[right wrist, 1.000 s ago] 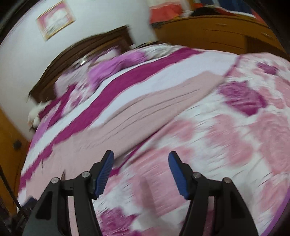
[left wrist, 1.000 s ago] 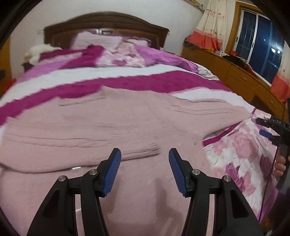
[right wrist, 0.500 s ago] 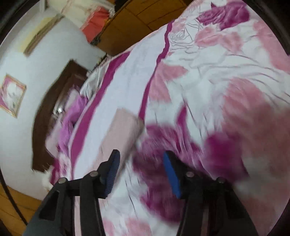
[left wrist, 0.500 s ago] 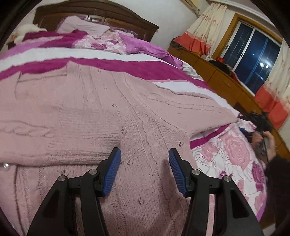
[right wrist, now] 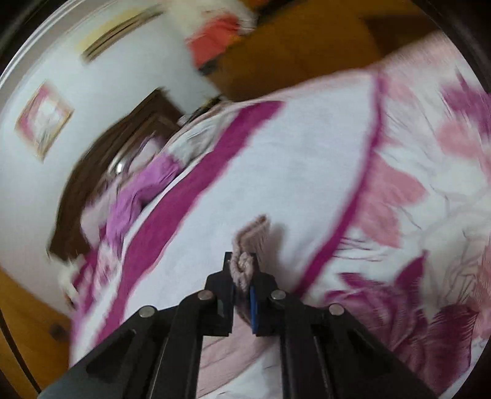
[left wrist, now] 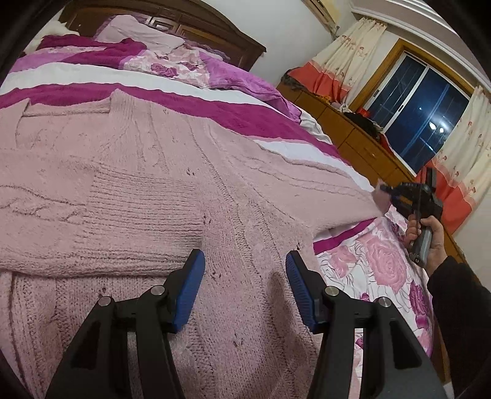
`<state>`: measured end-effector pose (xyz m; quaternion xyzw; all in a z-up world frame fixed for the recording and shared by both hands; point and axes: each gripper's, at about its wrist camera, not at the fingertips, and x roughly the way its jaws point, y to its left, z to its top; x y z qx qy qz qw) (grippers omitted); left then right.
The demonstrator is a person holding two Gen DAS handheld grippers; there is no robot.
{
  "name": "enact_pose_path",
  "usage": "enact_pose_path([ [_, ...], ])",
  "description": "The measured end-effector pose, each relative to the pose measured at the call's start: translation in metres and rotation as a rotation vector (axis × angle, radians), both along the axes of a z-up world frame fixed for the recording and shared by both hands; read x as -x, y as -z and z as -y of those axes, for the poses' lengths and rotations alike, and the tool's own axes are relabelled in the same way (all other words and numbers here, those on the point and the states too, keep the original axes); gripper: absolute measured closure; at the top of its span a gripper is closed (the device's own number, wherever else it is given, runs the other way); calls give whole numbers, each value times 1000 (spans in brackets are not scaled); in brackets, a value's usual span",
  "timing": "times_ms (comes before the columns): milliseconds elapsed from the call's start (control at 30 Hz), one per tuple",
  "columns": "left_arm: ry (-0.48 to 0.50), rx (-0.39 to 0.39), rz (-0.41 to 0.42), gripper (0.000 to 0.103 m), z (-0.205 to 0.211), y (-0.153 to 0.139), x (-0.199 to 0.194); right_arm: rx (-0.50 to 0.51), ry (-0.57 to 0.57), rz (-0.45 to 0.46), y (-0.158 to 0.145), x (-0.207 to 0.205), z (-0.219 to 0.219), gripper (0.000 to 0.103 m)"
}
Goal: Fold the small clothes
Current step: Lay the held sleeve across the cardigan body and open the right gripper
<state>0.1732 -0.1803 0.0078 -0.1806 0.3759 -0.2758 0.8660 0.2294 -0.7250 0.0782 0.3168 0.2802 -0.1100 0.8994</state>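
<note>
**Kid:** Looking at the pink knitted sweater, is it folded yet?

**Helper:** Not yet, I think. It lies spread out flat on the bed, and it covers most of the near part. One sleeve is laid across the front of it. The other sleeve sticks out toward the window side.

**Kid:** What is the right claw doing?

**Helper:** It is clenched on the cuff of that far sleeve. You can see the pink knit squeezed between the blue pads. That cuff sits at the edge of the sweater, by the rose-print part of the bed cover.

**Kid:** And the left claw?

**Helper:** It hangs over the lower middle of the sweater with its jaws apart. Nothing is in them.

**Kid:** So what is left?

**Helper:** I would guess nearly all of it. The held sleeve needs to come in over the body, and then the body needs folding up.

**Kid:** What is the room like?

**Helper:** Beyond the sweater, the bed has stripes of white and dark pink, then pillows and a dark wooden headboard. Off to the sleeve side stands a long wooden cabinet under a dark window with cream and orange curtains. A framed picture hangs on the white wall near the headboard.
</note>
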Motion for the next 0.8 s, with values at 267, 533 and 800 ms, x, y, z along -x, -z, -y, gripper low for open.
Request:
enact_pose_path([
  [267, 6, 64, -19, 71, -7, 2, -4, 227, -328, 98, -67, -27, -166, 96],
  [533, 2, 187, -10, 71, -26, 0, -2, 278, -590, -1, -27, -7, -332, 96],
  [800, 4, 225, -30, 72, -31, 2, -7, 194, -649, -126, 49, 18, -383, 91],
])
